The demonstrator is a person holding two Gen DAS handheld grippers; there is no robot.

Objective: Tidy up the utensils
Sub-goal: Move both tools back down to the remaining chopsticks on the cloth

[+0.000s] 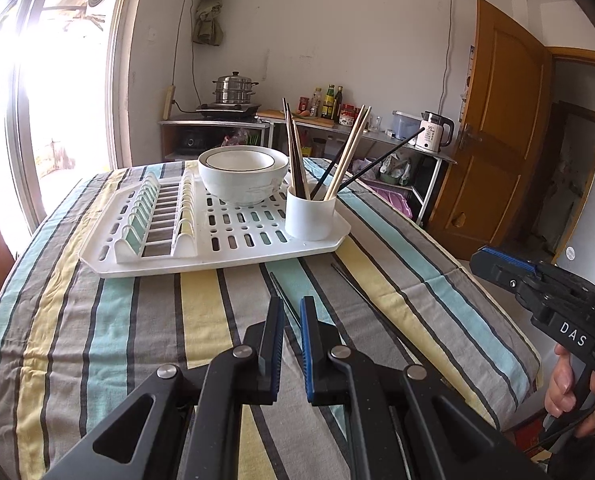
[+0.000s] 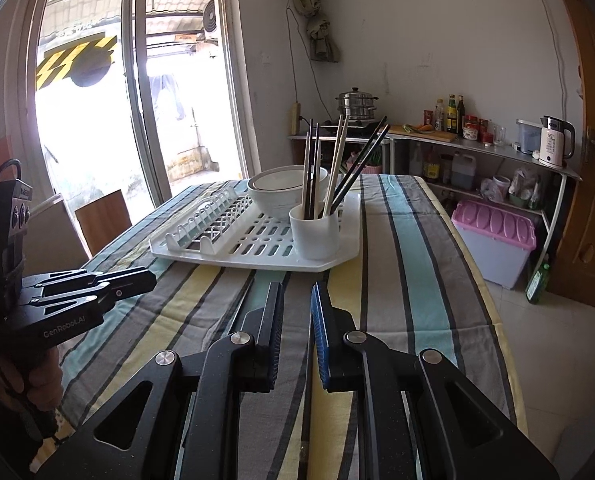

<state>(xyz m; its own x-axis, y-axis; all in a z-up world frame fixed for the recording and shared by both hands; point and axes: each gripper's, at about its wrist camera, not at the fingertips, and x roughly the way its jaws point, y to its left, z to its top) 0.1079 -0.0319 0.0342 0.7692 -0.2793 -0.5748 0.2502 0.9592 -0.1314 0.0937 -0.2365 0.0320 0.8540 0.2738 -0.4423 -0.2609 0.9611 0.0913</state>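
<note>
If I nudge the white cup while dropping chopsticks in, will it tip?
Possibly. The cup is tall and narrow, and its chopsticks lean far outward, so it looks top-heavy. It stands on the slotted rack, whose smooth plastic probably lets it slide.

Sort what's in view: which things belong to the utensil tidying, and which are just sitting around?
Job:
- two dark chopsticks loose on the striped tablecloth
- white holder cup with chopsticks
- drying rack

Lying about:
- stacked bowls
- kettle
- steamer pot
- pink-lidded bin

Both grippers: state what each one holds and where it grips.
Nothing is held. Left gripper and right gripper both stand slightly open and empty above the striped tablecloth.
</note>
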